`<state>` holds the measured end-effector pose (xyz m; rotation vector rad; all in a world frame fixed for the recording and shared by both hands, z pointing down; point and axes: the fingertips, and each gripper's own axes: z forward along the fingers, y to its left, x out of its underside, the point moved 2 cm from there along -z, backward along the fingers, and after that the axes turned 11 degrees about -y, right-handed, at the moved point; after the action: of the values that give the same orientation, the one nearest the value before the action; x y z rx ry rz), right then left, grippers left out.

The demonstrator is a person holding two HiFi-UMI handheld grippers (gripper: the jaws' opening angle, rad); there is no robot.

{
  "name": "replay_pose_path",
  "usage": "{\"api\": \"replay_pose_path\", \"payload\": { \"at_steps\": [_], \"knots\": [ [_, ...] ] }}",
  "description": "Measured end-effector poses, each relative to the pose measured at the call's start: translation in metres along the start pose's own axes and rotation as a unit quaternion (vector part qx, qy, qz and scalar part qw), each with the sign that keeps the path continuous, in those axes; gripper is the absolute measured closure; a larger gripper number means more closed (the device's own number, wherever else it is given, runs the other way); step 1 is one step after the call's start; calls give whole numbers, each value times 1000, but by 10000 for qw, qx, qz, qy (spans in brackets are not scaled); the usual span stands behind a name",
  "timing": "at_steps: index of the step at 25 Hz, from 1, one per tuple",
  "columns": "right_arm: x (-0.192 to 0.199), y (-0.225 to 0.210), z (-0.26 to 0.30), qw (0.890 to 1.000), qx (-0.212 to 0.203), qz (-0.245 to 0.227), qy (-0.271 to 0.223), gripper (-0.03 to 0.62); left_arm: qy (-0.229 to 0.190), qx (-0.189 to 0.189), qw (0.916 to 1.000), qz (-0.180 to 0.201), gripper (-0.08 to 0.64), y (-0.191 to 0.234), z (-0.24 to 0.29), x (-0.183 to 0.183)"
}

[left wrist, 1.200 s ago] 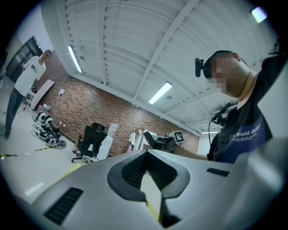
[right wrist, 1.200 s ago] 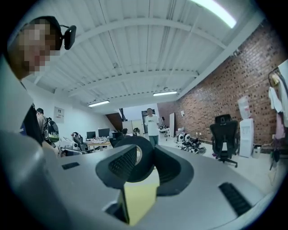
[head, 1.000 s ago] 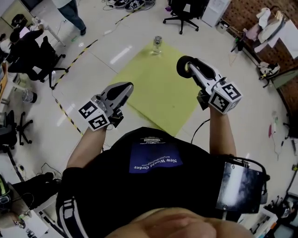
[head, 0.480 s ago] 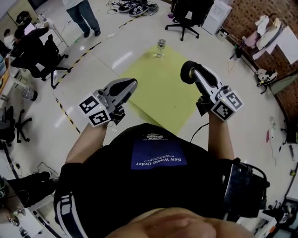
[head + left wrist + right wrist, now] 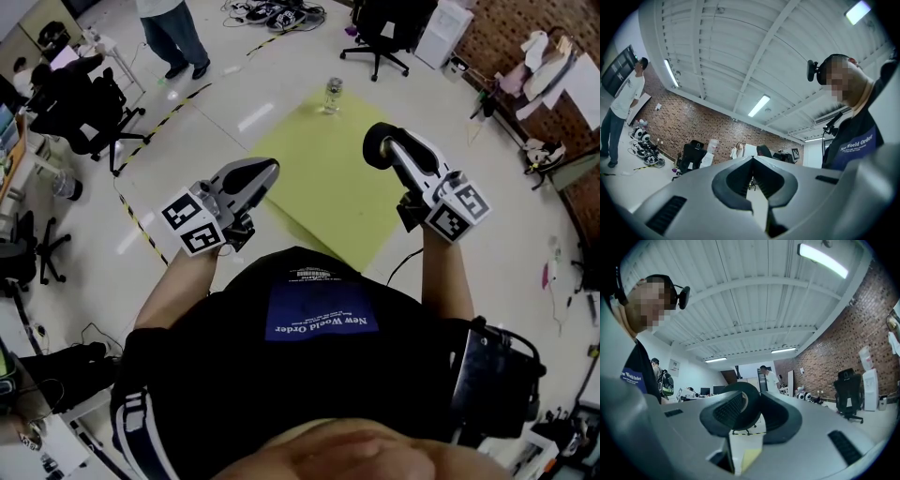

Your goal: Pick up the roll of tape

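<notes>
The roll of tape (image 5: pixel 372 150) is a black ring held up in the air over the yellow-green mat (image 5: pixel 319 197). My right gripper (image 5: pixel 384 142) is shut on it at its tip. In the right gripper view the roll (image 5: pixel 743 397) sits upright between the two dark pads, its rim pinched there by my right gripper (image 5: pixel 751 408). My left gripper (image 5: pixel 266 170) hovers at the mat's left edge, jaws together with nothing in them. In the left gripper view, my left gripper (image 5: pixel 753 161) shows its tips meeting.
A clear bottle (image 5: pixel 331 97) stands at the mat's far corner. Black office chairs (image 5: pixel 380 28) are beyond it and another chair (image 5: pixel 84 103) is at the left. A person (image 5: pixel 173 33) stands at the top left by a striped floor line (image 5: pixel 141 150).
Both grippers have drifted a little forward and up with the person's hands. The roll stays in the right gripper's jaws, and the left gripper stays shut.
</notes>
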<state>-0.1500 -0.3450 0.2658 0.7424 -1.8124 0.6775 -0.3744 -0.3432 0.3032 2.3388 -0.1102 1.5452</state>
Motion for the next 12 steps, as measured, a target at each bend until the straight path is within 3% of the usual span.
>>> {"api": "replay_pose_path", "payload": {
  "at_steps": [12],
  "knots": [
    [0,0,5,9999,-103,-34,-14,480,10,-29,10000,-28,555,3,-3,1]
  ]
}}
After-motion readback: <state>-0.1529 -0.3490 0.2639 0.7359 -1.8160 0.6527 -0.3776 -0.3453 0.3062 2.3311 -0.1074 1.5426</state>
